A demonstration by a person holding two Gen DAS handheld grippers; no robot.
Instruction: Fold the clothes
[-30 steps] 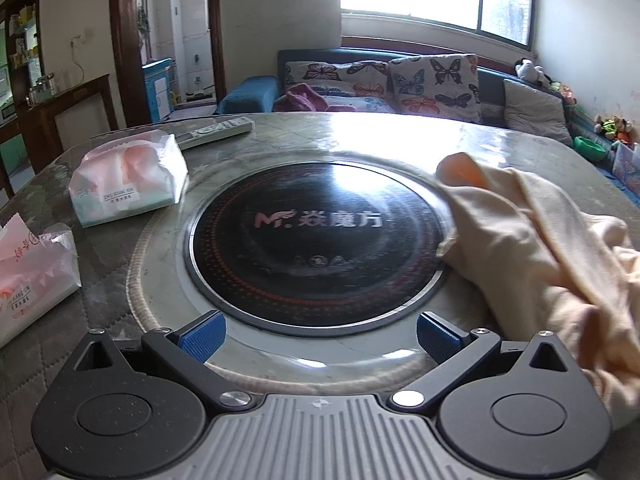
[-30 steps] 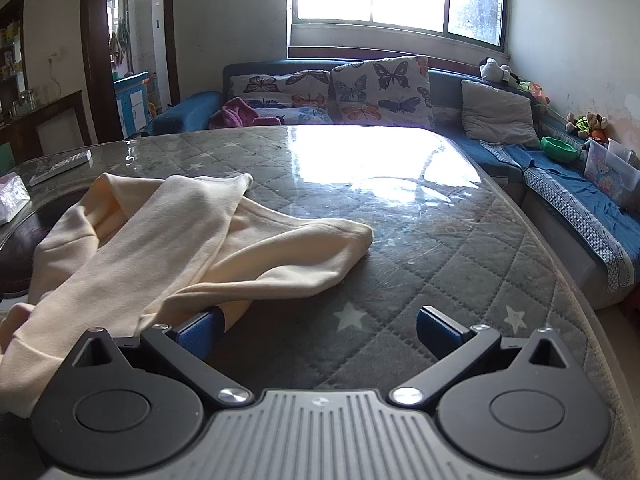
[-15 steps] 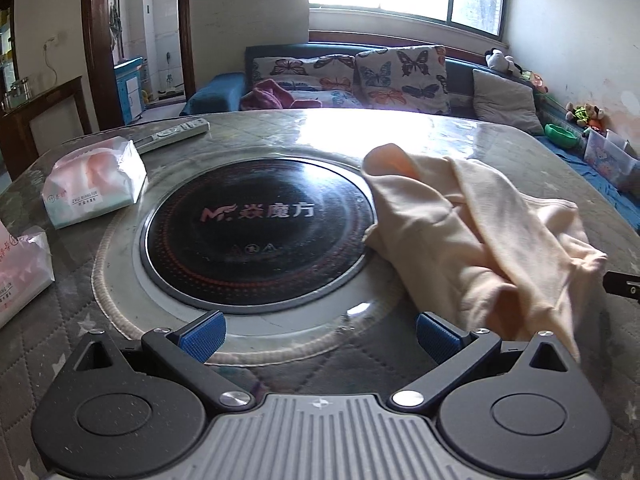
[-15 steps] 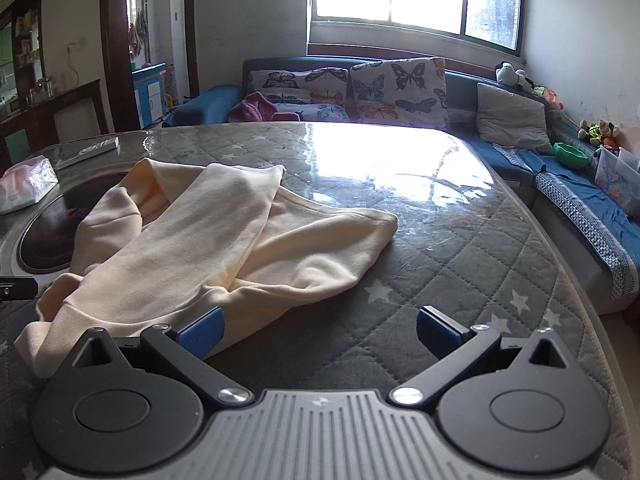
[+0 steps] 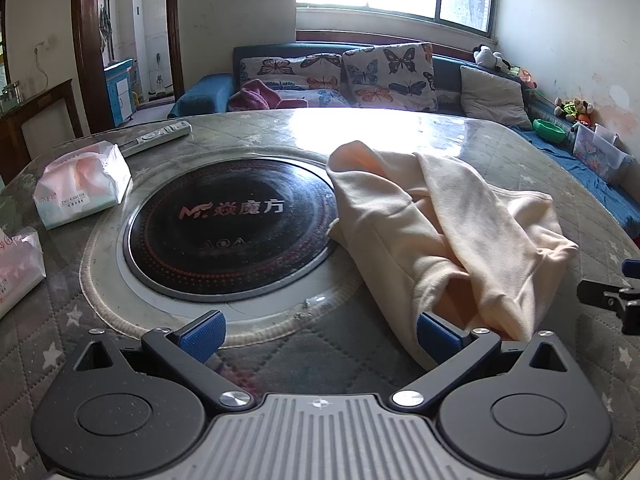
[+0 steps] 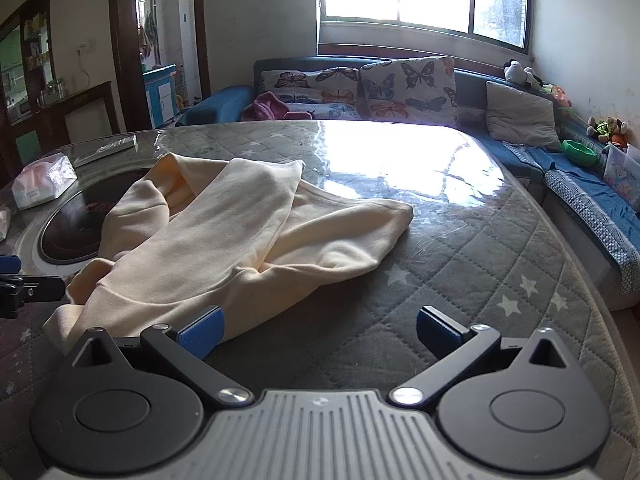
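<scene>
A cream-coloured garment (image 5: pixel 444 232) lies crumpled on the quilted table, partly over the rim of a round black hob. It also shows in the right wrist view (image 6: pixel 240 240). My left gripper (image 5: pixel 318 334) is open and empty, low over the table; its right fingertip is at the garment's near hem. My right gripper (image 6: pixel 318 330) is open and empty; its left fingertip is at the garment's near edge. Each gripper's tip shows at the edge of the other's view.
A round black induction hob (image 5: pixel 228 228) is set in the table (image 6: pixel 460 280). Two tissue packs (image 5: pixel 80 184) and a remote control (image 5: pixel 156 138) lie at the left. A sofa with butterfly cushions (image 6: pixel 400 88) stands behind the table.
Both grippers have pulled back and turned toward the garment, which now sits more centrally in each view. Both stay open. The garment itself has not moved.
</scene>
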